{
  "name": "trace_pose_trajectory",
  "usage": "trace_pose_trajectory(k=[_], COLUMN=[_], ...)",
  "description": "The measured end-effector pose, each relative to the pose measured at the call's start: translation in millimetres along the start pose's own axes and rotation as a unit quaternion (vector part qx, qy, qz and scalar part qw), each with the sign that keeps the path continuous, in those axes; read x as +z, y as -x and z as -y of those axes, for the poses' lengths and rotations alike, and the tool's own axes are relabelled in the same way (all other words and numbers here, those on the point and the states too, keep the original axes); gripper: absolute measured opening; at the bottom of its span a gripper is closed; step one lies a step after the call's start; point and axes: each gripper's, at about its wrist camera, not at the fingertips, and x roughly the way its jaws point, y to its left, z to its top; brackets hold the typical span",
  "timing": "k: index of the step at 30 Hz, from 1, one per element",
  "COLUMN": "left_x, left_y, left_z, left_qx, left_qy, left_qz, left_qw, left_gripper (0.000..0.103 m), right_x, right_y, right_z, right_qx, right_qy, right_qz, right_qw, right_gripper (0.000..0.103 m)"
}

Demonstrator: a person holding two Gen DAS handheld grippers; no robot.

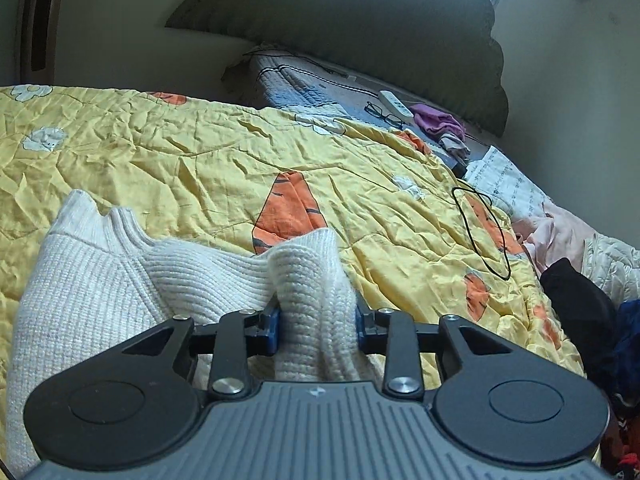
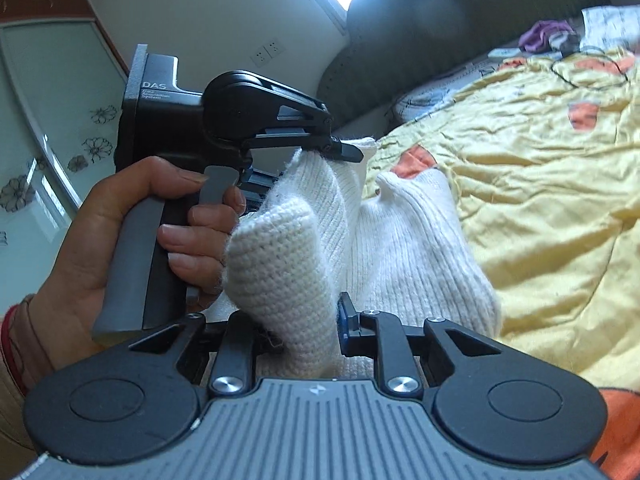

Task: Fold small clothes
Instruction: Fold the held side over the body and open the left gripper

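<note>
Both tongs clenched on white sweater [image 1: 160, 276] | left tongs [image 1: 316, 320] | right tongs [image 2: 304, 328] | right view only: hand [image 2: 120, 240]

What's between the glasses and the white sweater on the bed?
Only rumpled yellow quilt with carrot prints; no other item lies between the glasses and the sweater. Left wrist view shows it.

Quilt [image 1: 180, 152] bare ahead; glasses [image 1: 384, 114], clothes [image 1: 576, 292] right.

Yellow quilt [image 1: 208, 152] – glasses [image 1: 383, 114], purple cloth [image 1: 436, 118], black cord loop [image 1: 482, 232].
</note>
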Motion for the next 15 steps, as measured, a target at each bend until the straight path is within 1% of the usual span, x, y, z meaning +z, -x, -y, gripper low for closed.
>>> trace_pose_trajectory(k=[1, 3, 4, 6, 7, 9, 11, 13, 15], left_x=[0, -2, -2, -4, -4, -3, -2, -6, -14], left_y=[-1, -1, 0, 2, 4, 12, 23, 37, 49], left_z=[3, 7, 10, 15, 17, 18, 14, 4, -7], left_qx=[0.002, 0.006, 0.007, 0.015, 0.023, 0.037, 0.047, 0.063, 0.084], left_qy=[-0.008, -0.022, -0.029, -0.047, -0.057, -0.074, -0.085, -0.092, -0.102], left_qz=[0.0, 0.001, 0.003, 0.012, 0.019, 0.037, 0.055, 0.069, 0.073], left_qw=[1.0, 0.9997, 0.9995, 0.9987, 0.998, 0.9959, 0.9937, 0.9914, 0.9885], left_gripper=[0.037, 0.051, 0.054, 0.065, 0.068, 0.078, 0.082, 0.082, 0.082], right_x=[-1, -2, -2, -3, -4, -4, -5, -6, -7], right_y=[0, 1, 1, 1, 1, 3, 5, 6, 7], right_z=[3, 7, 9, 14, 17, 23, 27, 33, 39], right_qx=[0.003, 0.003, 0.002, 0.003, 0.003, 0.003, 0.011, 0.019, 0.031], right_qy=[-0.008, -0.021, -0.026, -0.041, -0.048, -0.064, -0.08, -0.095, -0.115], right_qz=[-0.001, -0.004, -0.005, -0.005, -0.005, -0.005, -0.004, -0.001, 0.004], right_qw=[1.0, 1.0, 1.0, 0.999, 0.999, 0.998, 0.997, 0.995, 0.993], right_gripper=[0.025, 0.032, 0.034, 0.041, 0.044, 0.044, 0.046, 0.049, 0.052])
